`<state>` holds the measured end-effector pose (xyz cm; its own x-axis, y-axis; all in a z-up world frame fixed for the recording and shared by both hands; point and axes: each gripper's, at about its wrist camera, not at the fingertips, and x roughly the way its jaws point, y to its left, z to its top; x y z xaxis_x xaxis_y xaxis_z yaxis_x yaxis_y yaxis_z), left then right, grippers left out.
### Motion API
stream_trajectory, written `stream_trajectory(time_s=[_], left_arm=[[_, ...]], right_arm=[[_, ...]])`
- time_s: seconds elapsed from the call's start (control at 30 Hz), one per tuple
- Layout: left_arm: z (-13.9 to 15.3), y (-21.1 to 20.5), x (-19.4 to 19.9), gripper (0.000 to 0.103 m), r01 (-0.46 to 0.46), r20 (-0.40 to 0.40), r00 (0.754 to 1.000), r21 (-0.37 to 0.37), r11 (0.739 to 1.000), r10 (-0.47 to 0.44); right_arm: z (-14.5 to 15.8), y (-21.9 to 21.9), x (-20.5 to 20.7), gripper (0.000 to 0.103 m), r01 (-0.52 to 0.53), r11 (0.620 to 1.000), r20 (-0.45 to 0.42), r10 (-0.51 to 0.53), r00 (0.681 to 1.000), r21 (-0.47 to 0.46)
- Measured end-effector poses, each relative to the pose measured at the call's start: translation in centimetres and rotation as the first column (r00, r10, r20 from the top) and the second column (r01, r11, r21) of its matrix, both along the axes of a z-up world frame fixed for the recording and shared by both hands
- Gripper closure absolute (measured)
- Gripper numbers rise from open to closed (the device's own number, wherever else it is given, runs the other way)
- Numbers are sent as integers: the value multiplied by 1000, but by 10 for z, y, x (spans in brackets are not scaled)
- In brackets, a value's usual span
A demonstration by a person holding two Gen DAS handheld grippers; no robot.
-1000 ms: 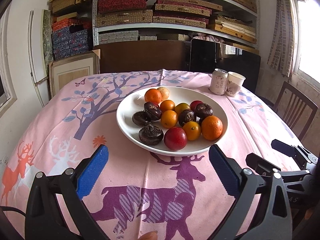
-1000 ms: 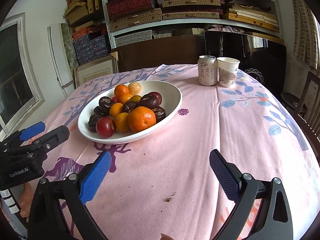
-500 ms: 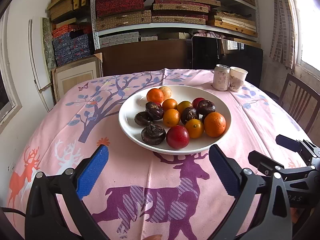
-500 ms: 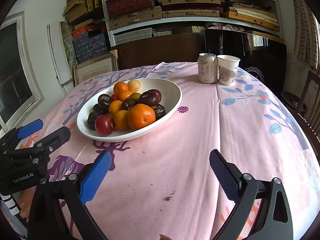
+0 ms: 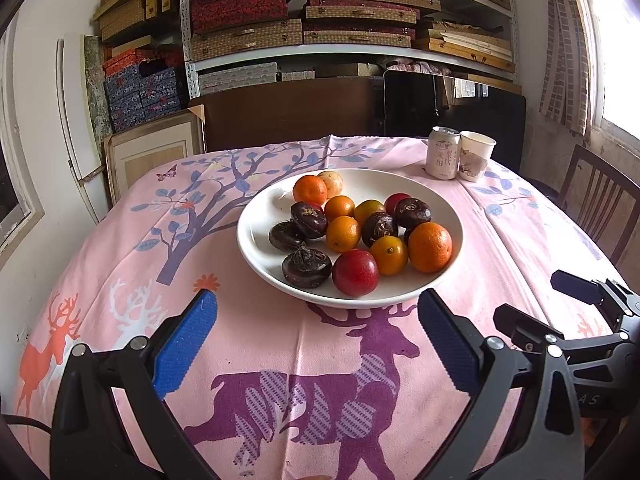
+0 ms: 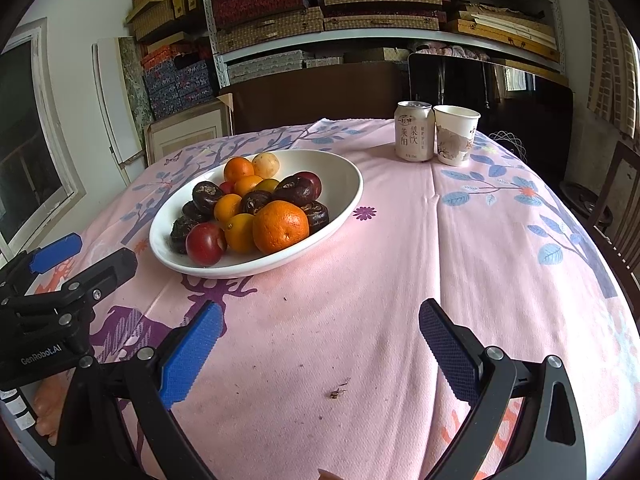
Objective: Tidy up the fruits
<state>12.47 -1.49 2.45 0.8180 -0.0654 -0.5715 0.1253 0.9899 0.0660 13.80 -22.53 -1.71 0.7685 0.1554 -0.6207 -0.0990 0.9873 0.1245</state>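
Observation:
A white bowl [image 5: 256, 216] [image 6: 344, 176] on the pink tablecloth holds several fruits: oranges [image 5: 430, 246] [image 6: 280, 226], small tangerines [image 5: 342, 233], dark brown water chestnuts [image 5: 306, 267], a red plum [image 5: 355, 272] [image 6: 206, 243] and a pale round fruit [image 5: 332, 182]. My left gripper [image 5: 316, 316] is open and empty, just in front of the bowl. My right gripper [image 6: 320, 320] is open and empty, to the right of the bowl and nearer than it. Each gripper shows in the other's view: the right gripper [image 5: 576, 300], the left gripper [image 6: 72, 260].
A drink can [image 5: 442, 153] [image 6: 414, 131] and a paper cup [image 5: 476, 156] [image 6: 455, 134] stand at the far right of the table. A wooden chair [image 5: 600, 200] stands at the right. Shelves of boxes [image 5: 320, 20] fill the back wall.
Both grippers have drawn slightly back and up from the bowl. The fruits and bowl have not moved. Both grippers stay open.

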Motion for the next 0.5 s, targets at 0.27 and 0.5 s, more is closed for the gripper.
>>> stream_trajectory(time_s=[0.27,0.5], left_arm=[[-2,1,0,5,-16,-3,1000,16,1000,16],[-1,4,3,5,-22,-12,1000,-5,1000,22]], right_arm=[[-1,0,0,4,1,1000,-3,-1,1000,-3],[-1,0,0,4,1,1000,-3,-1,1000,-4]])
